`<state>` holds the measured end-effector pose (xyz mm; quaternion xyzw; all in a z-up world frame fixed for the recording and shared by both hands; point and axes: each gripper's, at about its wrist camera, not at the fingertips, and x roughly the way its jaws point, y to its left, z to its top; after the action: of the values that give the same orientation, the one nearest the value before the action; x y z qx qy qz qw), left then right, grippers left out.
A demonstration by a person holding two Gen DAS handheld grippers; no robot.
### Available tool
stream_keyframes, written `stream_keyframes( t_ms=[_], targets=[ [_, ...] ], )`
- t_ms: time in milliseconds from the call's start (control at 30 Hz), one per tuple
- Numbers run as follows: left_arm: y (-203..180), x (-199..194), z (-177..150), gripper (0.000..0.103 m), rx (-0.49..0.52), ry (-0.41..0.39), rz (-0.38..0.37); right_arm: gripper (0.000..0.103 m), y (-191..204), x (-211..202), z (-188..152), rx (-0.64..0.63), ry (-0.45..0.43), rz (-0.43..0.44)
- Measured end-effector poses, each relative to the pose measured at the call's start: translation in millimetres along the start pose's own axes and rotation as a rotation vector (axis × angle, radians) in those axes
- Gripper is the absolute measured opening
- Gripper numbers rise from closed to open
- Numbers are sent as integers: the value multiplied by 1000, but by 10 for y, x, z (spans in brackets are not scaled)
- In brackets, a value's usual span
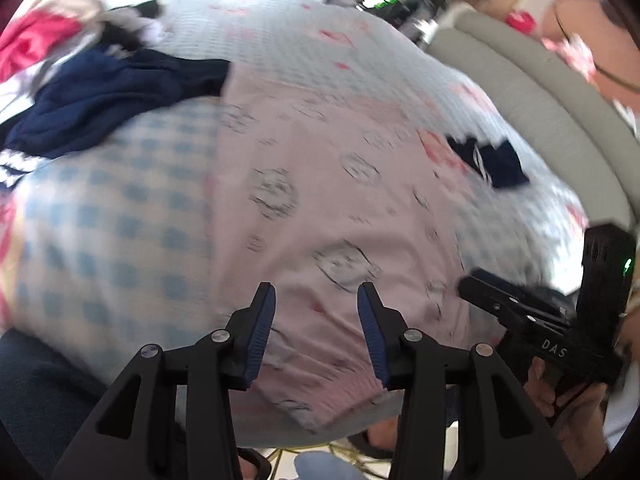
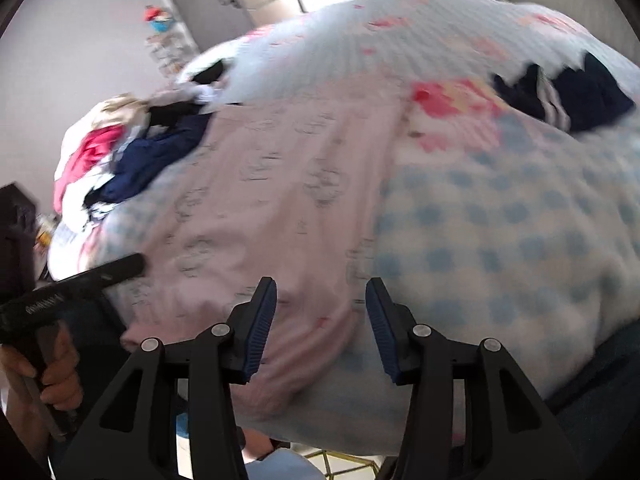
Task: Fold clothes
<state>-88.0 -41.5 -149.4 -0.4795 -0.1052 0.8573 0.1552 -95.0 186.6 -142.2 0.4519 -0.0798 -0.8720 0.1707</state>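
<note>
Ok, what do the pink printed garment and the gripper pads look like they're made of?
Pink garment: seemingly soft, thin woven or knit cloth, matte; it lies limp with wrinkles, though blur hides the weave. Left gripper pads: blue, ridged, probably rubber or soft plastic, set on matte black hard plastic arms.

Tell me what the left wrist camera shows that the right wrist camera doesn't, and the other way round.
Only the left wrist view shows the grey padded headboard. Only the right wrist view shows the grey door. Both show the pink printed garment spread on the bed, the pile of unfolded clothes, the folded navy item, and both grippers open: left gripper, right gripper.
</note>
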Motion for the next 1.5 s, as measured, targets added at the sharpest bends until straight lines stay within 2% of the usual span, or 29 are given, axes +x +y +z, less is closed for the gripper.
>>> stream_keyframes(
  t_ms=[67,100,200,300,400,467,567,667,767,867,967,1033,1100,1200,1300,1433,1500],
  targets=[
    [-33,100,-25,45,11,35,29,48,50,98,-30,-27,38,-10],
    [-28,132,-32,45,7,46,41,48,61,167,-53,-43,69,-42],
    [150,4,-1,45,-76,-1,30,48,-24,192,-91,-16,94,-90],
    [249,-103,4,45,-120,-49,12,48,-87,78,-62,12,49,-73],
    [197,-53,-21,45,-101,-9,-41,48,33,11,-50,-29,9,-17],
    [107,32,-57,45,-65,32,-6,50,129,82,-91,-60,42,-11],
    [116,31,-65,45,-78,34,34,49,125,228,-160,-76,110,-74],
    [202,-85,-67,45,-123,-22,46,48,17,150,-147,-20,87,-53],
    [179,-163,-79,45,-115,-60,15,50,-17,39,-142,0,38,-45],
    [103,-81,-114,45,-88,-20,17,50,29,39,-109,-13,32,3],
    [171,-29,-151,45,-115,22,47,50,45,112,-149,-20,68,-36],
    [233,-82,-147,45,-151,2,56,49,45,164,-173,-23,94,-67],
    [280,-162,-137,45,-176,-32,80,49,6,138,-169,-5,83,-89],
    [270,-200,-109,45,-174,-53,11,49,-29,52,-127,27,34,-57],
    [222,-139,-104,46,-149,-32,30,50,25,67,-116,13,32,-35],
    [291,-139,-102,45,-175,-19,63,49,36,198,-183,-12,103,-105],
    [325,-139,-101,45,-188,-13,80,49,-17,151,-174,15,92,-104]
  ],
)
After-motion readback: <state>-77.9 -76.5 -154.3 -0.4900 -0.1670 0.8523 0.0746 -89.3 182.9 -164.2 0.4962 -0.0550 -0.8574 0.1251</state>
